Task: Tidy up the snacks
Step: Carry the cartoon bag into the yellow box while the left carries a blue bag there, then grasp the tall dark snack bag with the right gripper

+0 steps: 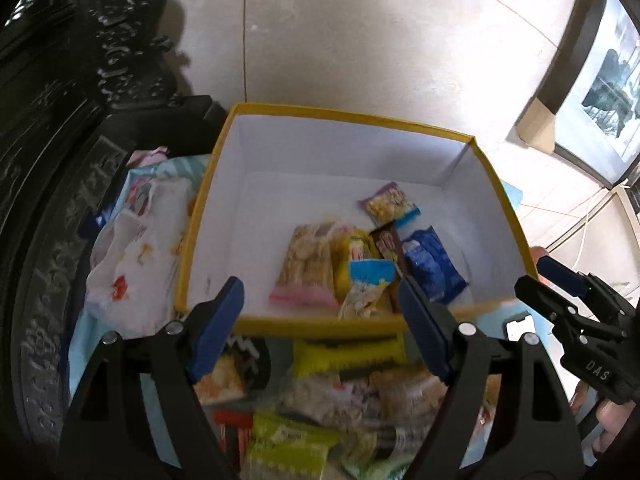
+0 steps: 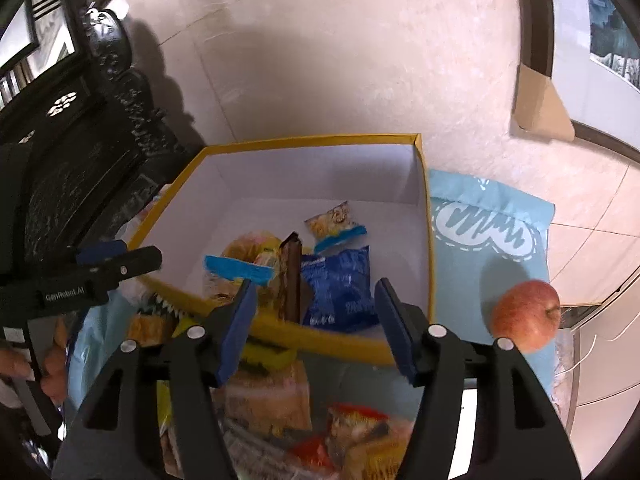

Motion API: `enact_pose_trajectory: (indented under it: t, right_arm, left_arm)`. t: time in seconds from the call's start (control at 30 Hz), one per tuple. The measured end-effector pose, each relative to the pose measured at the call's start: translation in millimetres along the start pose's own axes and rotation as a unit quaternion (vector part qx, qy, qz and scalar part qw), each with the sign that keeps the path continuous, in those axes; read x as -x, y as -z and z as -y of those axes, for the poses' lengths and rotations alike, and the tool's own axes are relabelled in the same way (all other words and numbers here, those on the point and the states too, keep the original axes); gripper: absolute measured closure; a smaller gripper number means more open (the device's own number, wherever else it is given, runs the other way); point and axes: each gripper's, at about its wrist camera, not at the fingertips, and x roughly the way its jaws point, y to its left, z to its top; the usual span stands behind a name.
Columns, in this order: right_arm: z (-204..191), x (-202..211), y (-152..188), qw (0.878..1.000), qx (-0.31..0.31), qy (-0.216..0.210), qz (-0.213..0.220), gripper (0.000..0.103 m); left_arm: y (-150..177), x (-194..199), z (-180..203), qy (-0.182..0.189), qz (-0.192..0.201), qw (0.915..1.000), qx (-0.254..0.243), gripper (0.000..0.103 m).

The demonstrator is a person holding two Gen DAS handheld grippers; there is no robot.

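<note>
A yellow-rimmed box [image 1: 352,114] [image 2: 312,138] with a white inside holds several snack packets: a blue one [image 1: 434,268] [image 2: 340,288], a pink-edged one [image 1: 306,272], a brown bar [image 1: 386,244] [image 2: 290,276] and a packet with a light-blue end [image 1: 370,280] [image 2: 238,270]. My left gripper [image 1: 320,292] hangs open over the box's near wall, with nothing between its pads. Beside it on the right, my right gripper [image 2: 316,292] is also open and holds nothing. A blurred pile of loose snacks [image 1: 320,400] [image 2: 280,400] lies under both grippers, in front of the box.
A red apple [image 2: 526,316] rests on a light-blue cloth [image 2: 488,232] right of the box. A white plastic bag [image 1: 140,256] lies left of it. Dark carved furniture [image 1: 48,160] stands along the left. Pale floor tiles and a framed picture [image 1: 600,92] lie beyond.
</note>
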Motion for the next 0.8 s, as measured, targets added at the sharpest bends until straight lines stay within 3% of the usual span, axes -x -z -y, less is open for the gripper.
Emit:
enact_pose_trajectory:
  t: [0.27, 0.57, 0.8]
  right_arm:
    - [-27.3, 20.7, 53.8, 0.998, 0.044, -0.021, -0.033, 0.039]
    - [-65.5, 0.0, 116.5, 0.986, 0.121, -0.043, -0.104, 0.039]
    - [-83.3, -22.4, 137.8, 0.978, 0.158, -0.035, -0.134, 0.039]
  left_arm:
    - [48.3, 32.0, -13.4, -0.003, -0.012, 0.9998, 0.014, 0.021]
    - [117.9, 35.7, -37.1, -0.015, -0.066, 0.9969, 0.042, 0.02]
    - [137.7, 45.1, -59.6, -0.028, -0.073, 0.995, 0.063, 0.019]
